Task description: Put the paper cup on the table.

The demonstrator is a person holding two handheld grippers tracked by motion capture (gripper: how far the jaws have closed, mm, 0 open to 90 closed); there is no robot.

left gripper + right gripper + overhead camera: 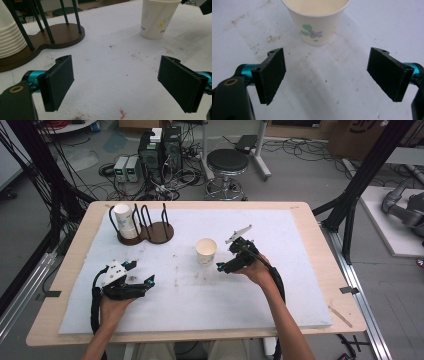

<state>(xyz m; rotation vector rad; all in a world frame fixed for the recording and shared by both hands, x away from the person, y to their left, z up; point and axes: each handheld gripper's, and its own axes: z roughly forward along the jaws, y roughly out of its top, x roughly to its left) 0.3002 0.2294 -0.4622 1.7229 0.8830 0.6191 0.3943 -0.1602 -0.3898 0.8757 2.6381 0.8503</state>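
Paper cup [316,20] stands upright mid-table, just ahead of our wide-open, empty right gripper [325,77]; we square up, straddle its wall, squeeze gently; left gripper [137,272] waits open

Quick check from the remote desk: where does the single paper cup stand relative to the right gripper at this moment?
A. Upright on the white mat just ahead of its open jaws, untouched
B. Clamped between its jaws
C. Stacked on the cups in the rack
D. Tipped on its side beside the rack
A: in the right gripper view the paper cup stands upright on the white mat beyond the right gripper, whose jaws stand wide apart, clear of it.
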